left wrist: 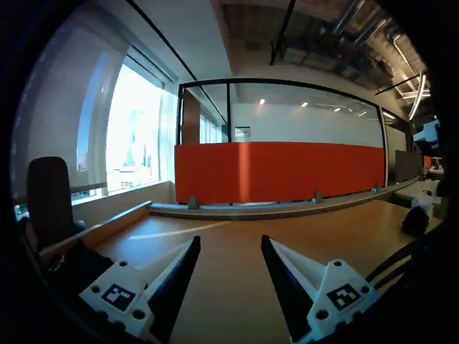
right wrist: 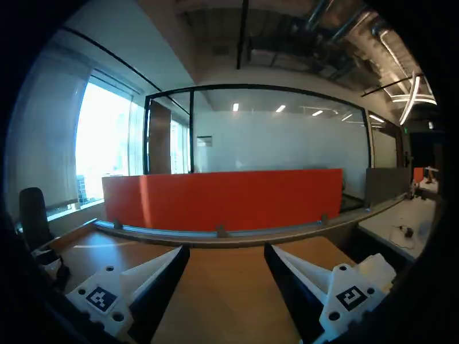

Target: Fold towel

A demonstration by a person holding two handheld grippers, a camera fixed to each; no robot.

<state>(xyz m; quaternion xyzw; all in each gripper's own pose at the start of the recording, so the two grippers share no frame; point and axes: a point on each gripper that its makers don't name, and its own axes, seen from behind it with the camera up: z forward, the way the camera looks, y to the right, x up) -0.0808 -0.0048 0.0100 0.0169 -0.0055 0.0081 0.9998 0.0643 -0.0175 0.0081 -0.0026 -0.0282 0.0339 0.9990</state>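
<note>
My left gripper (left wrist: 229, 243) stands open above the wooden desk (left wrist: 241, 241), with nothing between its white fingers (left wrist: 172, 269). My right gripper (right wrist: 226, 252) is open too, held over the same wooden desk (right wrist: 229, 286), its gap bare. Both cameras look level across the desktop toward the orange partition (left wrist: 275, 171), which also stands ahead in the right gripper view (right wrist: 229, 198). No towel lies on the part of the desk that I see.
A dark chair back (left wrist: 49, 198) stands at the left by the window (left wrist: 132, 137). A dark object (left wrist: 414, 221) sits at the desk's right edge. A raised wooden rail (left wrist: 115, 221) borders the desk on the left. A white desk (right wrist: 401, 221) lies to the right.
</note>
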